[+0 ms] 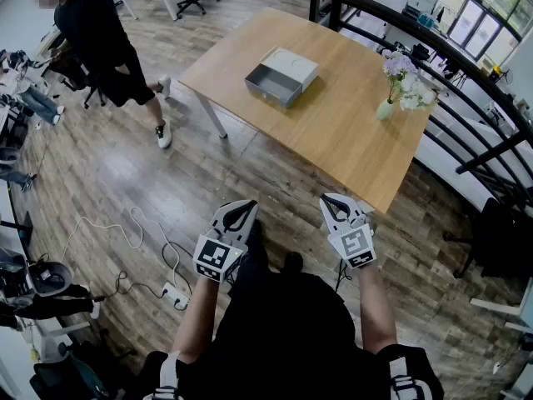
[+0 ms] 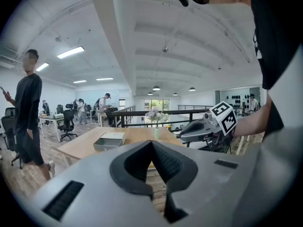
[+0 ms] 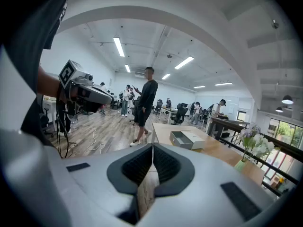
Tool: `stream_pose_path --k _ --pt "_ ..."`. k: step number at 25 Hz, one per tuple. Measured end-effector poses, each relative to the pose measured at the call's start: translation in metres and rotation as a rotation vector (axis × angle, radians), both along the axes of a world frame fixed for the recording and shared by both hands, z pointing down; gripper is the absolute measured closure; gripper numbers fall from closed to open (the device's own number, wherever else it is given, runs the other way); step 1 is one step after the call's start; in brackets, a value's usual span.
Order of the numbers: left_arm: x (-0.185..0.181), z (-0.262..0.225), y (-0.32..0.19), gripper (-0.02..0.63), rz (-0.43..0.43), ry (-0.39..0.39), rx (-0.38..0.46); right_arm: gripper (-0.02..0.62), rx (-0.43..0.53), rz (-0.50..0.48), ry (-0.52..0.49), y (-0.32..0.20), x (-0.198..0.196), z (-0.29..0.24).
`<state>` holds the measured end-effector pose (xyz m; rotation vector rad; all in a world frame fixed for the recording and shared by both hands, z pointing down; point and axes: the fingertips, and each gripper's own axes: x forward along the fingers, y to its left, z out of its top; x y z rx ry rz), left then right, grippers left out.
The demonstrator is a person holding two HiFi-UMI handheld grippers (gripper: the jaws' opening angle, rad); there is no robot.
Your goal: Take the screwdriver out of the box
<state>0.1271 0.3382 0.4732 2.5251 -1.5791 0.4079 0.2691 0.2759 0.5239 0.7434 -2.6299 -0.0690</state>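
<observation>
Tongs are being held side by side over the wooden floor (image 1: 125, 165), short of the bench (image 1: 350, 140) and well apart from it, both pointing toward 12 o'clock and tilting slightly downward. The left tongs (image 1: 243, 208) are sitting closed: in the left gripper view their dark pads are meeting at the tips with nothing between them. The right tongs (image 1: 331, 200) are likewise pressing shut on nothing, and through the narrow slit below their tips only the floor and the bench edge are showing. Each gripper is appearing in the other's view, held level with it and not touching it. The box (image 1: 281, 77) is lying on the bench at about 12 o'clock from the tongs, near the bench's far left corner; its grey tray is facing open toward 7 o'clock, and its white part is covering the side toward 1 o'clock. The screwdriver is not showing in any view, as the tray's inside is too small and shadowed to read from here. A pale green vase (image 1: 385, 109) of white and lilac flowers is standing upright on the bench at 3 o'clock from the box, close to the edge by the black railing (image 1: 450, 82). A person (image 1: 100, 40) in black is standing on the floor at 9 o'clock from the box. A white power strip (image 1: 175, 294) with looping cables is lying at 8 o'clock from the left tongs.
</observation>
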Motion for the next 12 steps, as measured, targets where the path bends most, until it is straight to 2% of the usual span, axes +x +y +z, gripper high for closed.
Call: stream_pose_path --k 7,12 --pt "-0.012 0.0 -0.001 0.584 -0.028 0.009 -0.007 0.569 0.01 -0.023 0.024 0.001 -0.01 0.001" --pt "-0.019 -0.008 -0.013 0.584 -0.033 0.01 0.012 0.569 0.021 0.0 0.032 -0.006 -0.011 0.0"
